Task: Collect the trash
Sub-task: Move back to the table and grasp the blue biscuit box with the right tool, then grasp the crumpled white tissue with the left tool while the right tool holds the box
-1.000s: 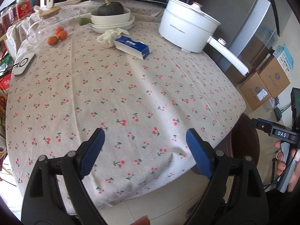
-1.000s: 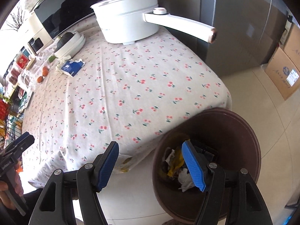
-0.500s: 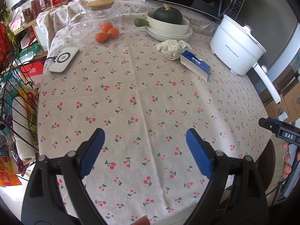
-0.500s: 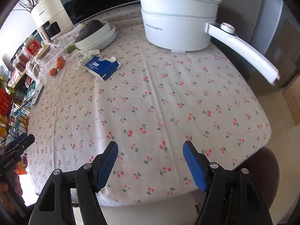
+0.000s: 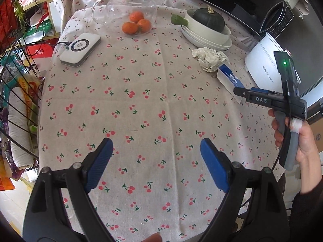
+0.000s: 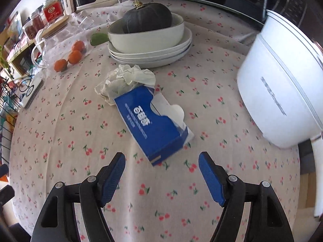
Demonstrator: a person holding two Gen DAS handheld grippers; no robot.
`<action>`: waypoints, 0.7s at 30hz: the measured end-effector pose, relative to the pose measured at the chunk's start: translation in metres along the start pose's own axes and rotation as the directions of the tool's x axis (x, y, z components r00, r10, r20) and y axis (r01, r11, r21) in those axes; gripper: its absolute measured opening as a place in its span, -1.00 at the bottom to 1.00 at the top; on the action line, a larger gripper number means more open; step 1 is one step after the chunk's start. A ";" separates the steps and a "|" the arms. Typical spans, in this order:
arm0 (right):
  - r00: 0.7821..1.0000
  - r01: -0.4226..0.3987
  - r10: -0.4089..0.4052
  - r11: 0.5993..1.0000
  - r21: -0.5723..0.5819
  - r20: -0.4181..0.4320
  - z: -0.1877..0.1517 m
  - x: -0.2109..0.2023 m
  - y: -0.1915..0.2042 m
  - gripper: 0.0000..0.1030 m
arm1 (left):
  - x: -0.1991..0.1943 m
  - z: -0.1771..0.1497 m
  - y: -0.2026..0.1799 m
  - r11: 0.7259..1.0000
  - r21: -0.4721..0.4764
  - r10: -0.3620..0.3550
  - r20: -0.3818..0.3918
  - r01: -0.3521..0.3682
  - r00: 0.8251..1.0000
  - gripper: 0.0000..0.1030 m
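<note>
A crumpled white tissue (image 6: 125, 80) lies on the cherry-print tablecloth (image 6: 80, 141), touching the far end of a blue tissue box (image 6: 153, 121). In the left wrist view the crumpled tissue (image 5: 210, 57) and blue box (image 5: 230, 80) sit at the far right of the table. My right gripper (image 6: 161, 161) hangs just short of the box's near end; its jaws are opening, with nothing between them. The right gripper (image 5: 240, 92) also shows from the side in the left wrist view, held by a hand (image 5: 302, 139). My left gripper (image 5: 155, 147) stands open and empty over bare cloth.
A white electric pot (image 6: 282, 92) stands at the right. Stacked white dishes (image 6: 149, 46) carry a dark green squash (image 6: 147, 18). Oranges (image 5: 136, 24) sit under a glass jug, a white scale (image 5: 80, 49) lies left, a wire rack (image 5: 18, 104) borders the table's left edge.
Both grippers swung from the table's edge and the brown bin on the floor to over the table. The right one now hangs close to the tissue box. The bin has left view.
</note>
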State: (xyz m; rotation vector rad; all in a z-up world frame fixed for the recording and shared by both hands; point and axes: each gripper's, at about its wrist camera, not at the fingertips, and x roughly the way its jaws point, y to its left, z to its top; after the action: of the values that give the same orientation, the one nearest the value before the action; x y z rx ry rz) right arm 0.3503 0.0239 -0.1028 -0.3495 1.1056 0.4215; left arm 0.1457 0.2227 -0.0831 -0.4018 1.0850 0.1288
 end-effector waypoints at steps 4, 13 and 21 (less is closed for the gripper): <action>1.000 0.010 -0.011 0.999 -0.033 -0.014 0.017 0.025 0.003 0.49 | 0.006 0.000 0.000 1.000 0.005 0.005 -0.022 -0.005 1.000 0.71; 1.000 -0.001 0.001 1.000 -0.029 -0.005 0.014 0.025 0.007 0.15 | 0.008 -0.003 0.003 0.999 0.018 0.029 -0.025 -0.029 0.999 0.71; 1.000 -0.008 0.008 1.000 0.018 -0.017 -0.029 -0.025 -0.010 -0.07 | -0.002 -0.005 0.004 0.999 0.024 0.031 0.001 -0.031 1.000 0.71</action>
State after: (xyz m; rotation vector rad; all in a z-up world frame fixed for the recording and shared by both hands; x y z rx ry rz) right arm 0.3232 -0.0025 -0.0907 -0.3334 1.1270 0.4160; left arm 0.1393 0.2247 -0.0846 -0.3637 1.0910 0.1432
